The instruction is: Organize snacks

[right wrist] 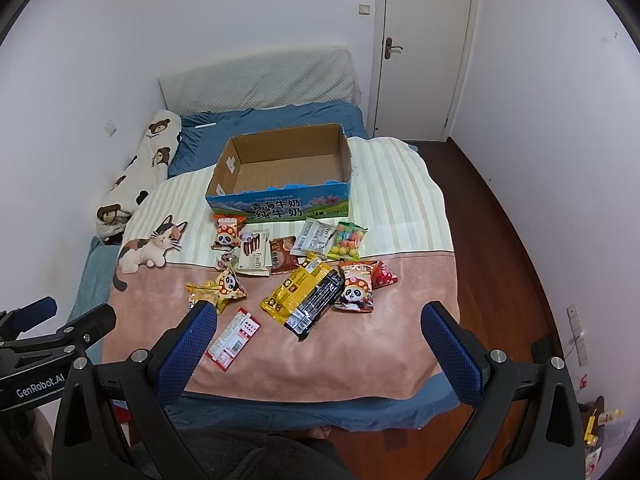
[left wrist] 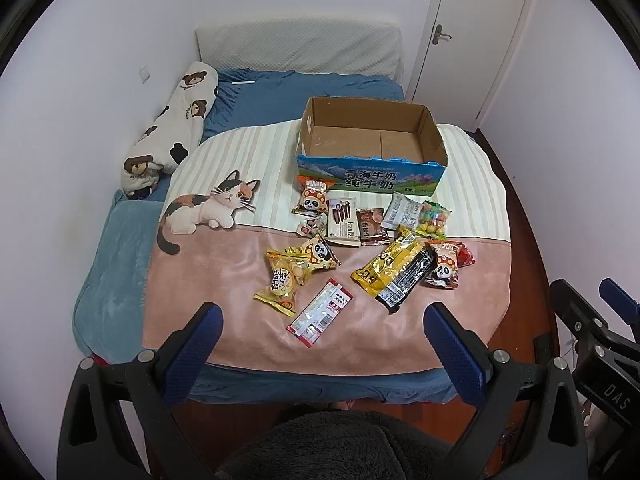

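An empty cardboard box [left wrist: 432, 136] [right wrist: 346, 152] with a blue printed front stands on a cat-print blanket [left wrist: 224, 264] [right wrist: 380, 340] on the bed. Several snack packs lie in front of it: a yellow-black pack [left wrist: 394, 274] [right wrist: 302, 296], a red-white strip pack [left wrist: 320, 312] [right wrist: 234, 338], panda packs [left wrist: 312, 198] [right wrist: 356, 290], a yellow pack [left wrist: 284, 280] and a candy-ball bag [left wrist: 432, 220] [right wrist: 348, 240]. My left gripper [left wrist: 322, 322] and right gripper [right wrist: 320, 320] both hang open above the near blanket edge, holding nothing.
A bear-print long pillow [left wrist: 168, 128] [right wrist: 136, 172] lies along the left wall. A white headboard cushion [left wrist: 300, 48] stands behind. A white door [right wrist: 424, 44] is at the back right, with dark wood floor [right wrist: 500, 248] right of the bed. Dark fleece clothing [left wrist: 340, 444] fills the bottom.
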A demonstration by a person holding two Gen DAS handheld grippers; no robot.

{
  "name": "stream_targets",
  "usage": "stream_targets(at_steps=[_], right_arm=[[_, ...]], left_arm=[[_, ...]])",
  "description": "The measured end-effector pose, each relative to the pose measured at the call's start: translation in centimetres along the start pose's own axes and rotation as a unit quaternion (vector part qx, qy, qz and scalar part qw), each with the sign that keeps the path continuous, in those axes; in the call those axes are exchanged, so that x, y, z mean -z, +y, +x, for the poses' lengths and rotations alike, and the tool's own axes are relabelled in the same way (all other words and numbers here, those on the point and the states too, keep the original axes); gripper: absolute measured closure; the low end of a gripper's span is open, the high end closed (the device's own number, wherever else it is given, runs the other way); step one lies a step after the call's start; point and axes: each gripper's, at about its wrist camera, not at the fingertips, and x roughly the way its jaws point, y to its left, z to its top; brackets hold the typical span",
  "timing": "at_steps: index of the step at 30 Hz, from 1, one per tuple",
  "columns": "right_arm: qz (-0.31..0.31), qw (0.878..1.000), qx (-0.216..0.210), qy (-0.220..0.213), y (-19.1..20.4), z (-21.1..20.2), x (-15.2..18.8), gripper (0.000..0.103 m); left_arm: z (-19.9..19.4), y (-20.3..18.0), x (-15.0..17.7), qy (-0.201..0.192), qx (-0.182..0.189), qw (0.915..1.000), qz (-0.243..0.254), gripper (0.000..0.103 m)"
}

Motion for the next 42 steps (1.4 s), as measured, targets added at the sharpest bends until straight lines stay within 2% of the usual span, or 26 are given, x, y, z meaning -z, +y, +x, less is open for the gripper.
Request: stream_targets(at_steps=[10, 15, 17, 21, 25, 28, 31, 37, 40, 42], right_arm=[[0.004, 1.000, -0.006, 0.000, 0.2, -0.1, 0.3, 0.000], [0.027, 0.999, -0.016, 0.011, -0.4, 1.3, 0.3, 0.000], [0.042, 0.998, -0.025, 0.028, -0.7, 3.1, 0.4, 0.000], [0.079, 0.994, -0.039, 0.069, -1.2, 8.0, 0.8, 0.000], [0.119, 0.985, -0.050, 0.117, -1.5, 15.1, 1.4, 0.000], [0.144, 0.976, -0.048, 0.156, -1.1, 21.2, 2.2, 0.000], [0.164, 0.966, -0.044, 0.193, -0.7, 27.3, 3.1, 0.000], [0.199, 0.944, -0.043, 0.260, 0.3, 37.4, 4.7, 0.000], [0.226, 0.934, -0.041, 0.272, 0.7, 40.6, 5.1, 0.000], [0.233, 0.932, -0.025, 0.276, 1.1, 42.4, 5.1, 0.000]], left_arm=[[0.2, 0.1, -0.2, 0.002, -0.003, 1.0000, -0.002, 0.000], [2.8, 1.3, -0.8, -0.009, -0.025, 0.9996, -0.012, 0.000], [4.5, 2.0, -1.1, -0.011, -0.039, 0.9991, -0.013, 0.000], [9.0, 3.6, -1.8, 0.005, -0.072, 0.9973, -0.010, 0.000], [14.9, 4.8, -2.2, 0.041, -0.092, 0.9948, 0.011, 0.000], [19.4, 5.2, -2.5, 0.079, -0.097, 0.9915, 0.038, 0.000], [24.8, 5.6, -2.4, 0.126, -0.102, 0.9842, 0.072, 0.000], [32.4, 6.7, -0.9, 0.203, -0.079, 0.9716, 0.092, 0.000], [35.1, 6.9, -0.3, 0.230, -0.067, 0.9670, 0.088, 0.000], [36.5, 7.1, 0.1, 0.243, -0.056, 0.9653, 0.079, 0.000]])
